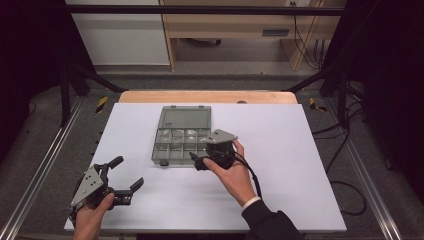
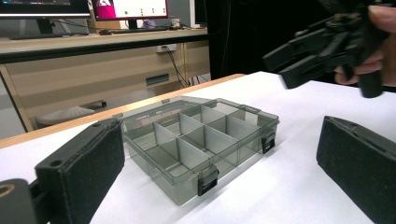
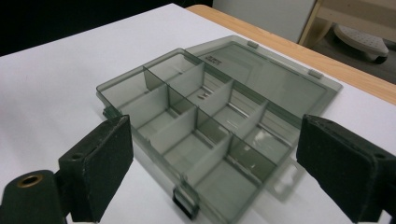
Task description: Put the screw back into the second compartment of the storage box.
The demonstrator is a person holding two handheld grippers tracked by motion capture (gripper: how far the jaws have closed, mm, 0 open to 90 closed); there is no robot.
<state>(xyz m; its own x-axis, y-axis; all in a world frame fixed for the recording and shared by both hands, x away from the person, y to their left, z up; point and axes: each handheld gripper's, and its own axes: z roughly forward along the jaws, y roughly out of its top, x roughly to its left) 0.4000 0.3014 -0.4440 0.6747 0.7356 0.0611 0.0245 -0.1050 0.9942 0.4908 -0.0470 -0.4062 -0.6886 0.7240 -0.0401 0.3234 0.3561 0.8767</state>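
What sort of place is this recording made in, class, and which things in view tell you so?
Probably a lab or workshop set up for recording: a white table inside a dark metal frame, loose cables on the floor, and computer screens on a desk behind the open plastic box.

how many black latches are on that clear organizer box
2. Both sit on the organizer box's front wall, the side facing the person: one latch at the nearer front corner in the left gripper view, the other latch toward the far corner. None shows elsewhere.
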